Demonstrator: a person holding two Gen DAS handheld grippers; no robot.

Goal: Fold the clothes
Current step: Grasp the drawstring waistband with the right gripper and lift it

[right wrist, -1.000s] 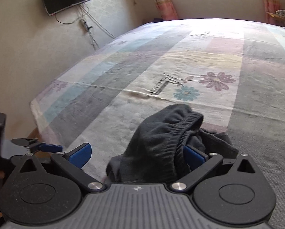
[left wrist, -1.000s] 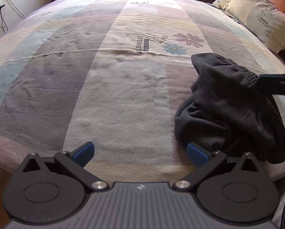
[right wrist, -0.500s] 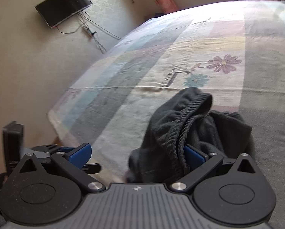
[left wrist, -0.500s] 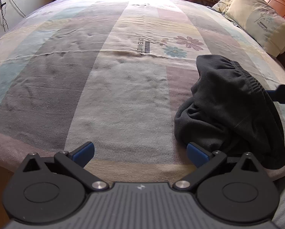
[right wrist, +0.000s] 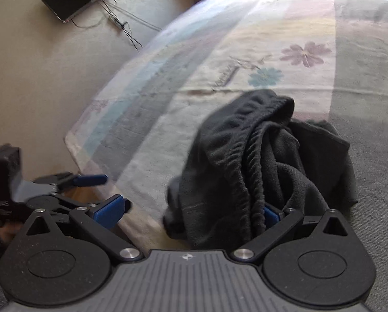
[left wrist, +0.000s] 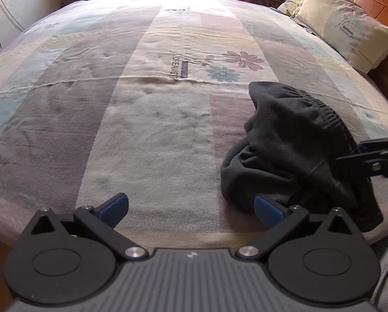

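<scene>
Both grippers gape: your left (left wrist: 191,208) over bare bedspread (left wrist: 152,140), your right (right wrist: 191,210) around a fold of the garment (right wrist: 259,161), unclamped. It's soft, limp, light; take the elastic waistband (right wrist: 248,174) just ahead. Bed edge runs close; open room lies farther on.

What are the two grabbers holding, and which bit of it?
Nothing yet. The left gripper is open over the bedspread. The right gripper is open too, with the dark garment bunched between its fingers, unclamped.

left gripper (left wrist: 191,208) spread wide, low and level; right gripper (right wrist: 191,212) likewise spread
</scene>
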